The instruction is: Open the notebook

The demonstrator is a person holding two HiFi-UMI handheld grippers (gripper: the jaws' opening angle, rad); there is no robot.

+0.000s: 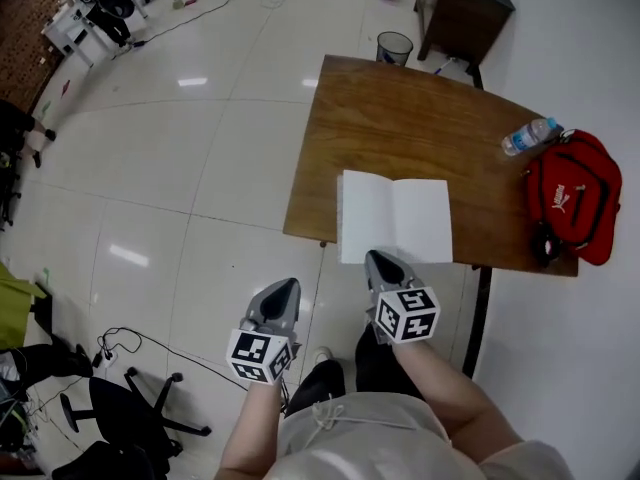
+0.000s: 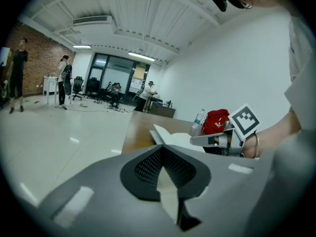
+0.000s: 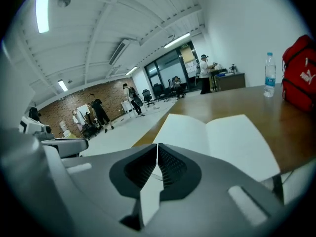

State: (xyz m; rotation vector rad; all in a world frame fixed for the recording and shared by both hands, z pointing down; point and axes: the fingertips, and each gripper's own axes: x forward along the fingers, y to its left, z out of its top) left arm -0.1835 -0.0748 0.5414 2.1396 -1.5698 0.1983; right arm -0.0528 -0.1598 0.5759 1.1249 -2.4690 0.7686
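Left tool and right tool are pressed together, holding nothing. Notebook lies open at the desk's near edge.

The notebook before me shows plain white pages, and the table under it is brown with wood grain. The bag is red. My left gripper and right gripper are grey, patterned with black-and-white squares.
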